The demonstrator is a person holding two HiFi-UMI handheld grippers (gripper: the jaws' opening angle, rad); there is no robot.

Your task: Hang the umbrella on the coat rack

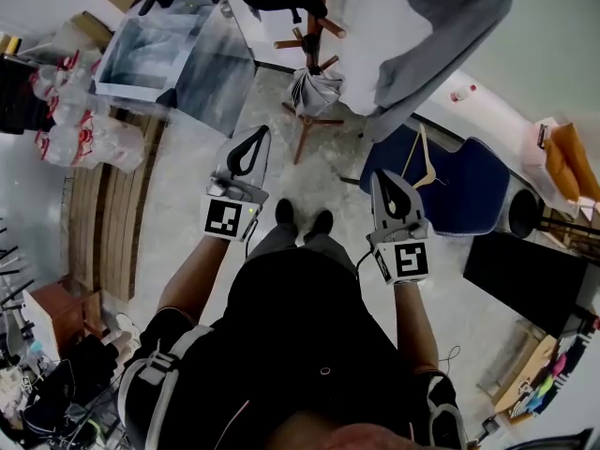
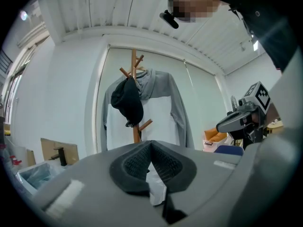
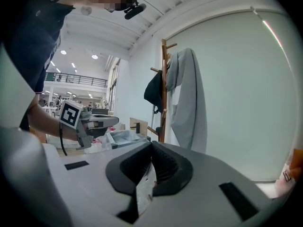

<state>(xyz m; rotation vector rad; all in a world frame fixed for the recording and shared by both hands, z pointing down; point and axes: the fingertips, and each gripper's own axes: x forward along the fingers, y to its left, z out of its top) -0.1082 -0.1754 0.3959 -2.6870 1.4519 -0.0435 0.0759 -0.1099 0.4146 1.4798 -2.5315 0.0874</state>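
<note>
Left gripper [image 1: 259, 132], right gripper [image 1: 381, 176]: hovering with jaws pressed together, gripping nothing. Umbrella [image 1: 314, 90]: dangling low on coat rack [image 1: 308, 37], beside grey garment [image 1: 441, 36]. Hazard: possibly slipping off its peg if hanging shallowly, or rack tipping if bumped.

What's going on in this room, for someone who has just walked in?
A person stands facing a wooden coat rack with a left gripper and a right gripper. Both have their jaws together and hold nothing. A grey garment and a dark, bag-like thing hang on the rack. In the head view a folded grey thing that looks like the umbrella hangs low on it, so the hanging appears done.
</note>
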